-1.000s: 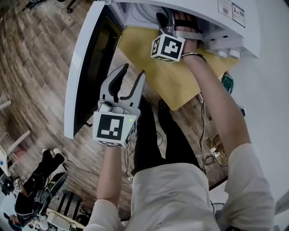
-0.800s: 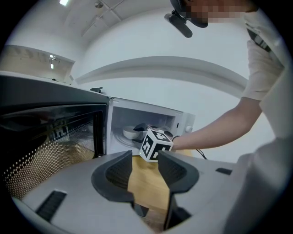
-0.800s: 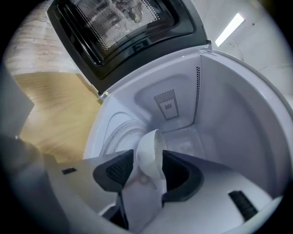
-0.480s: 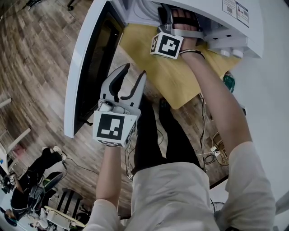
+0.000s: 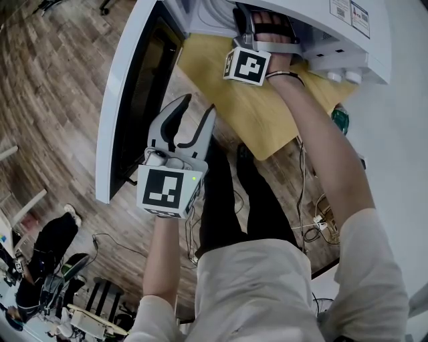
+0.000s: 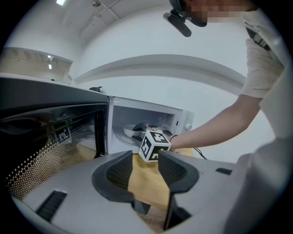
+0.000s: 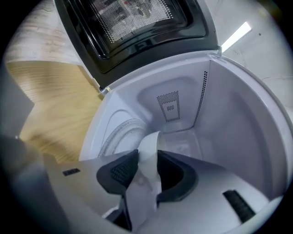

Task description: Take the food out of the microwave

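Narrower than a second ago, the right tongs [image 7: 147, 161] are closing on the rim of a white dish [image 7: 149, 145] inside the microwave [image 5: 314, 15]. The rim stands between the pads, which look to be meeting it on both sides. In the head view their marker cube has edged slightly deeper into the opening; little else has shifted. The left tongs [image 5: 195, 108] wait outside beside the open door [image 5: 127, 100], over the wooden table [image 5: 257, 117], jaws moderately apart with nothing between them. The dish remains wholly within the cavity, and the food itself cannot be made out. The grasp seems nearly secured and the withdrawal not yet begun; a rim hold might let the dish tip.
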Demonstrator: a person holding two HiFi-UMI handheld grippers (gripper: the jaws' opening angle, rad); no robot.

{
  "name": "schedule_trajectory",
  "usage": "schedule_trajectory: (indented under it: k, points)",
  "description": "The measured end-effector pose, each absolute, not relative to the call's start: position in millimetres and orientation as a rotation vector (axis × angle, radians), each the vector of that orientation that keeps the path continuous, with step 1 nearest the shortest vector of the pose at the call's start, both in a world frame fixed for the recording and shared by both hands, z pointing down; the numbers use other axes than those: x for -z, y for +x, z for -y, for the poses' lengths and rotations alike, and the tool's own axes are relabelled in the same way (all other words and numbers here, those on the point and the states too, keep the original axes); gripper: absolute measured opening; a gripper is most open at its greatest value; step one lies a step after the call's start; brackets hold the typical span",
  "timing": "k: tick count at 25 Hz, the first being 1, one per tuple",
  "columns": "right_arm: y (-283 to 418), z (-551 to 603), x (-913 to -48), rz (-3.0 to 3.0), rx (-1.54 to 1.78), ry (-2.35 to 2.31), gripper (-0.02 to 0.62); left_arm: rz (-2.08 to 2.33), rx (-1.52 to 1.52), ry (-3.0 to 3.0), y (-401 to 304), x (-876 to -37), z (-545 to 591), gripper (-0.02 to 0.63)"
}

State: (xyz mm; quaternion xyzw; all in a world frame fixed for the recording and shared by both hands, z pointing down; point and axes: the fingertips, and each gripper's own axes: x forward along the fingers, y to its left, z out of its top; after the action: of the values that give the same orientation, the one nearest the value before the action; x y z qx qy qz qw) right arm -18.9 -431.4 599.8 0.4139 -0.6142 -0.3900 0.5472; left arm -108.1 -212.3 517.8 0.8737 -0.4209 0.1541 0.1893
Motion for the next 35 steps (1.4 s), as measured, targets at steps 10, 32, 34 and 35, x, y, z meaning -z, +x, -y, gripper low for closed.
schedule_trajectory:
  k: [10,32,34,35]
  points:
    - [-22,422,-601,1.461,0.924,0.913,0.09,1.191,-0.436,2.46,-105,-512,210,0.16]
    - [-30,390,-580,1.515,0.94,0.883,0.071,1.221,-0.438,2.475,-100,-486,185,0.16]
    - [-29,384,-576,1.521,0.944,0.876,0.069,1.229,-0.435,2.478,-99,-480,182,0.16]
    - [-28,381,-574,1.525,0.943,0.874,0.069,1.233,-0.434,2.479,-98,-477,181,0.16]
